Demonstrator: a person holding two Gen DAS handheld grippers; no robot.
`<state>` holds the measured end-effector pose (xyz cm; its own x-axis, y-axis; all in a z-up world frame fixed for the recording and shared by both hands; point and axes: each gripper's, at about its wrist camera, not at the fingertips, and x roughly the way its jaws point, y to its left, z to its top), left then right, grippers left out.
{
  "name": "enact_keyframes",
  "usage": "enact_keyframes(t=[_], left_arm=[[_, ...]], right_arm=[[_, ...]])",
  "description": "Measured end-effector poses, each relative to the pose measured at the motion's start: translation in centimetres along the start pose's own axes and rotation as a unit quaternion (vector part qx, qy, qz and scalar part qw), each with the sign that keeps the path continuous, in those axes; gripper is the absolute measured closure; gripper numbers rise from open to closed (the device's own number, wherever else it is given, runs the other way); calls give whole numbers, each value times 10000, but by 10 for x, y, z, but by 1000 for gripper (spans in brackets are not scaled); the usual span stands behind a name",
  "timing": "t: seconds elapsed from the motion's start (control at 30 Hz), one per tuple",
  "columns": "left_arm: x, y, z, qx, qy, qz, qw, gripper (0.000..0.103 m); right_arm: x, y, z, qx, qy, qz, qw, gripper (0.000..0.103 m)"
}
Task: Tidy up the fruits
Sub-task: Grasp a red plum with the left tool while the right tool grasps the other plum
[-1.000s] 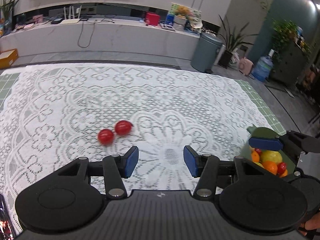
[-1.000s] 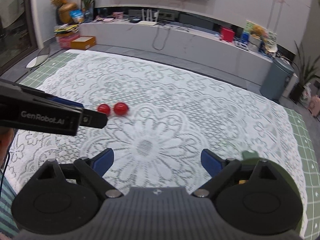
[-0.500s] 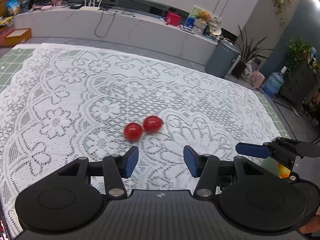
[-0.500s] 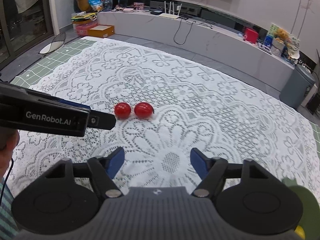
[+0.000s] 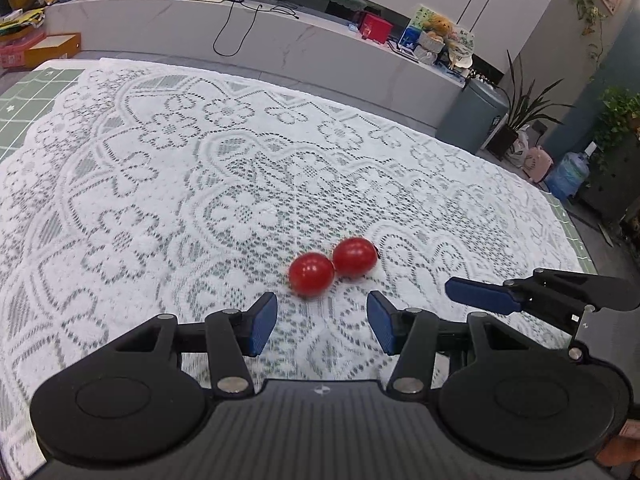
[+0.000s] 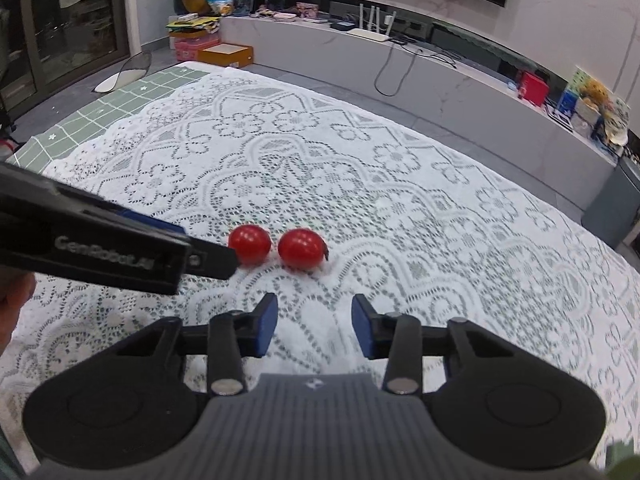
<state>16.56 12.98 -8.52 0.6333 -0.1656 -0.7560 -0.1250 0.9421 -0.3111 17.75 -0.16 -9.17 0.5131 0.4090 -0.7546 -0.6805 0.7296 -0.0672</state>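
In the left wrist view, the left hand-held gripper (image 5: 322, 320) fills the lower part of the frame, its blue pads (image 5: 262, 322) set apart with only lace between them. Just above that gap, near the middle of the frame, lie two red tomatoes: the nearer tomato (image 5: 311, 273) and, touching it on its upper right, the farther tomato (image 5: 354, 257), which shows a small dark stem end on its right side. Neither pad touches either fruit. At the lower right of this view the right hand-held gripper (image 5: 484, 295) reaches in from the edge, its blue fingertip pointing left, apart from the tomatoes.

In the right wrist view, the right hand-held gripper (image 6: 314, 329) sits in the lower middle; its jaws have just been closing and now stand narrowly apart, with nothing between them. Above it the same pair lies side by side, the left tomato (image 6: 249, 244) and the right tomato (image 6: 301, 248), here with a thin gap showing. The left hand-held gripper's black finger comes in from the left edge, and its tip overlaps the left tomato's edge in the picture; whether it touches is unclear.

Both fruits rest on a white lace cloth (image 5: 160, 184) spread over the tabletop, whose green grid surface (image 6: 120, 100) shows at the upper left.
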Motion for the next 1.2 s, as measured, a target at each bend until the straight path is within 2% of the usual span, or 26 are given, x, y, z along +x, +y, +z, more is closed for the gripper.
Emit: enact_keyframes(t=[0.27,0.57,0.9,1.1,1.2], left_arm=[[23,-1,12,293,230,106,9993,50],[37,3,19,272,378,106,9989,60],[44,1,20,195,446,21,9988,70],[37,8,19,5,331,108,9994,71],[26,16,18,-155,218,146,9995,70]], right_arm=[[22,7,9,-676,-88,-18,9977,69],[38,15,12,-1336,-191,-41,9908,69],[49,13,16,-1458,-192,-56,9891,70],[53,14,18,-1502,-137,14,9886,71],[56,16,20,-1483,-105,49,9889,75]])
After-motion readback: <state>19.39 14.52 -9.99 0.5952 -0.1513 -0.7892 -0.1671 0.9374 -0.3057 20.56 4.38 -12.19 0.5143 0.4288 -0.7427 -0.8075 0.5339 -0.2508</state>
